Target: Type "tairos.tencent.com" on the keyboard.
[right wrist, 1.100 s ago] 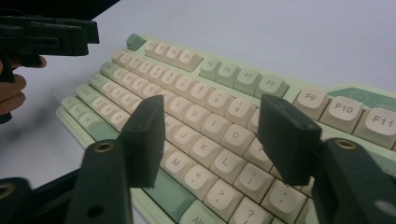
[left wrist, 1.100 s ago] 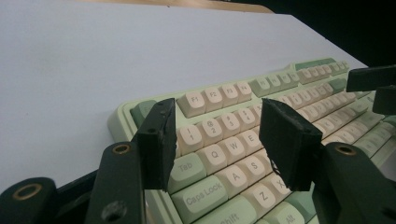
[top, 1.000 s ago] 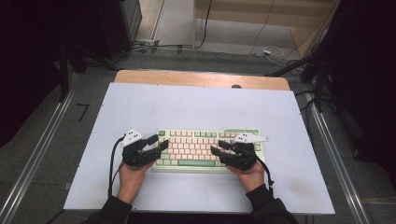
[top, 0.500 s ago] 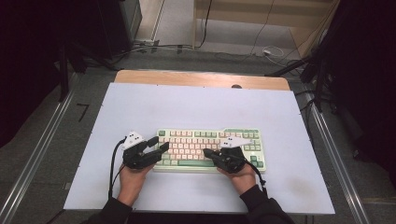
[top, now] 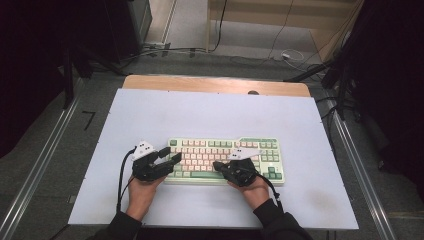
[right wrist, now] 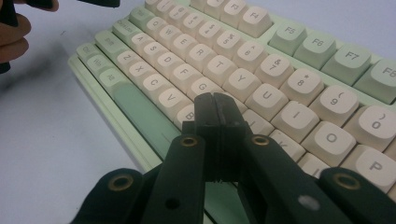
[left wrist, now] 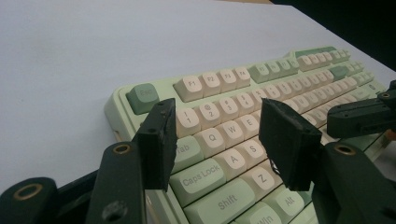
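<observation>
On the near half of the pale blue table mat [top: 150, 115], a green and cream mechanical keyboard [top: 225, 150] lies square to the person. At its left end the left gripper [top: 170, 156] hovers over the Tab and Caps Lock corner [left wrist: 187, 154], jaws parted moderately with nothing between them. Toward the middle, the right gripper [top: 218, 164] has its jaws pressed together, empty, tips just above the cream keys near H [right wrist: 233, 100], beside the green space bar [right wrist: 140, 114].
</observation>
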The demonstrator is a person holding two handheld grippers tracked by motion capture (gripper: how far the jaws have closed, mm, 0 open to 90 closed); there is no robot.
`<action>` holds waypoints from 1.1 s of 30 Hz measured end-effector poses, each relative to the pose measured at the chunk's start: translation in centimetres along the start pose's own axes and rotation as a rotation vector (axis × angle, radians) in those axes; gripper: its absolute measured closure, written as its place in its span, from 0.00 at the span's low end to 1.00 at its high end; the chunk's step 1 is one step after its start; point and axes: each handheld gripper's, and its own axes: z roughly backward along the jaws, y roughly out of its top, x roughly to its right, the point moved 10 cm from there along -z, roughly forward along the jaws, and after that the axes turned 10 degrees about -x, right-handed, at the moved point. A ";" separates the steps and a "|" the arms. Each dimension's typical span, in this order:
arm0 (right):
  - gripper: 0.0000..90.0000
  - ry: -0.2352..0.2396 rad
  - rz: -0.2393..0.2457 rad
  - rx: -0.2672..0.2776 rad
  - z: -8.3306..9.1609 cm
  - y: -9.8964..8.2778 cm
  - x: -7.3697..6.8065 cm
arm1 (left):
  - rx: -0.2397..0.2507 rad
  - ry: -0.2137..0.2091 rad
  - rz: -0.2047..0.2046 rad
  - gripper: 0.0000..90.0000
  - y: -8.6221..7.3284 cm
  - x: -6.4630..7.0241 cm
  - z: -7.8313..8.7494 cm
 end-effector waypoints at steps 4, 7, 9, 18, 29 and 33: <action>0.96 -0.008 0.007 -0.003 -0.1 0.0 0.0 | -0.007 0.002 -0.004 0.53 -0.1 0.0 -0.1; 0.96 -0.011 0.009 -0.011 -0.3 -0.2 0.0 | -0.003 -0.001 -0.005 0.53 0.0 0.1 -0.1; 0.95 0.003 0.000 0.001 0.1 0.0 0.0 | -0.007 -0.002 -0.007 0.53 -0.1 0.1 -0.1; 0.83 0.019 -0.040 0.070 1.8 0.7 0.6 | -0.010 -0.001 -0.010 0.53 -0.2 0.2 -0.2; 0.58 0.019 -0.082 0.085 2.3 0.7 1.6 | -0.013 -0.007 -0.013 0.53 -0.2 0.5 -0.3; 0.52 0.019 -0.095 0.080 2.4 0.6 1.9 | -0.018 -0.007 -0.014 0.53 -0.3 0.5 -0.4</action>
